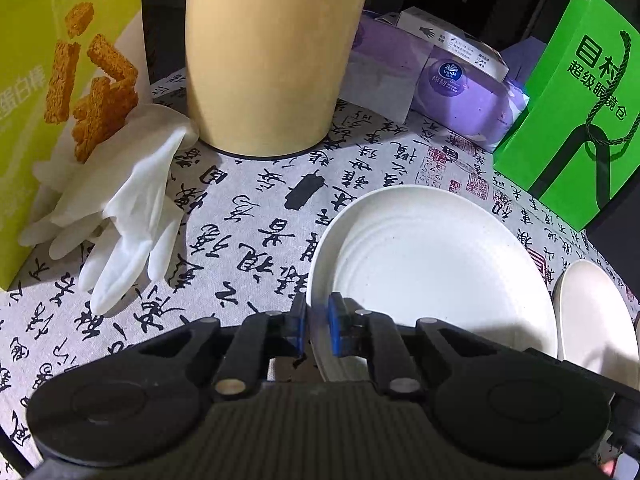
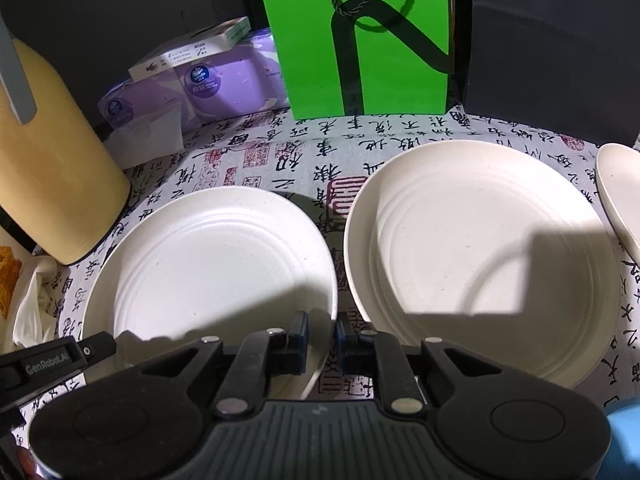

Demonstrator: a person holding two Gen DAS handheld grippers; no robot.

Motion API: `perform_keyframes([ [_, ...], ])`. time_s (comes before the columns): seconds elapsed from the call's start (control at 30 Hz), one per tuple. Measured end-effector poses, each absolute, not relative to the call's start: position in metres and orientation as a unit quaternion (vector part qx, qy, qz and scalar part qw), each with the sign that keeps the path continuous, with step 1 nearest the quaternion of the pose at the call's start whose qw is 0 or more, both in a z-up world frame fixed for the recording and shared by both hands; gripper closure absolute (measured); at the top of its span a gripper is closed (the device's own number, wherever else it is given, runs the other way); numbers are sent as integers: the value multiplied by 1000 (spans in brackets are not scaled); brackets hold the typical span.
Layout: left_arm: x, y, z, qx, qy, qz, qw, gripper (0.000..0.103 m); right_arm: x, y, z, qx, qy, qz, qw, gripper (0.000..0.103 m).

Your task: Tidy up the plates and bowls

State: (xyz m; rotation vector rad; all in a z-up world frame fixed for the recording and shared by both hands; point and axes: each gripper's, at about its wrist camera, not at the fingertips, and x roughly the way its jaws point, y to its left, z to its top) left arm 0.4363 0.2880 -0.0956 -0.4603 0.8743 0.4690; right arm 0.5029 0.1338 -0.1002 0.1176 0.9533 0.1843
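Note:
A white ridged plate (image 1: pixel 432 264) lies on the calligraphy-print tablecloth (image 1: pixel 248 216). My left gripper (image 1: pixel 318 320) is shut on its left rim, which is pinched between the blue pads. In the right wrist view the same plate (image 2: pixel 208 272) lies at the left, and my right gripper (image 2: pixel 322 332) is shut on its right rim. The left gripper's black housing (image 2: pixel 52 358) shows at that plate's near left edge. A second, cream plate (image 2: pixel 480 256) lies just right of it, apart from both grippers, and also shows in the left wrist view (image 1: pixel 596 312). A third dish (image 2: pixel 620 196) peeks in at the far right.
A tall yellow container (image 1: pixel 272 52) stands behind the plates at the left, with white gloves (image 1: pixel 124 216) beside it. Purple tissue packs (image 2: pixel 208 88) and a green paper bag (image 2: pixel 368 40) line the back. A snack package (image 1: pixel 60 80) stands at the far left.

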Motion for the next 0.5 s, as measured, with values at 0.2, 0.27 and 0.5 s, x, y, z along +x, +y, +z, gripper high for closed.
perform_keyframes([
  [0.2,437,287,-95,-216,416,224,855,91,500,133,-98,56,445,86,890,94],
  [0.27,437,287,-95,-215,416,225,855,91,499,134,-98,52,441,85,892,94],
  [0.5,436,286,-94,-212,414,226,856,91,497,134,-97,50,438,87,893,94],
])
